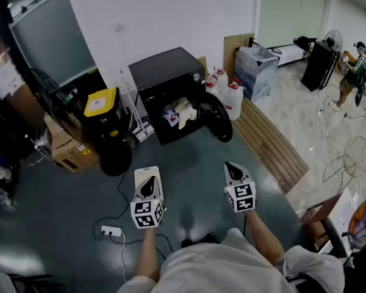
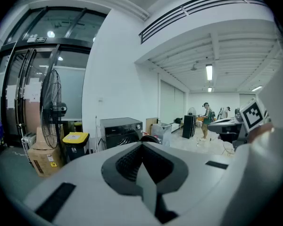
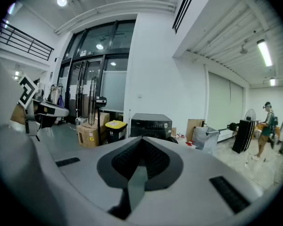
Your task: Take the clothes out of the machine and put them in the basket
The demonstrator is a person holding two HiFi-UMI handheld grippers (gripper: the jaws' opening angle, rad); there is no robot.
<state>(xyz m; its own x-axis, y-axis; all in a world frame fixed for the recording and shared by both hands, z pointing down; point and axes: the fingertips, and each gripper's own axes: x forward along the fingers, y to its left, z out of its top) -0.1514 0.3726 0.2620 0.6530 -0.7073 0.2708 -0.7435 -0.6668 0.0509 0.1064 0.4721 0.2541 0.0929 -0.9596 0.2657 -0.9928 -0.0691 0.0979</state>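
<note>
1. The left gripper point(image 1: 148, 187) and right gripper point(image 1: 235, 172) are both closed and empty.
2. The clothes point(image 1: 180, 112) lie in the open machine point(image 1: 166, 72), well ahead of the fingertips (the person should step closer before opening).

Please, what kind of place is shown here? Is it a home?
Probably not a home: it looks like a workshop or test hall. A black washing machine stands on a grey floor near cardboard boxes, a pedestal fan and tall glass doors.
</note>
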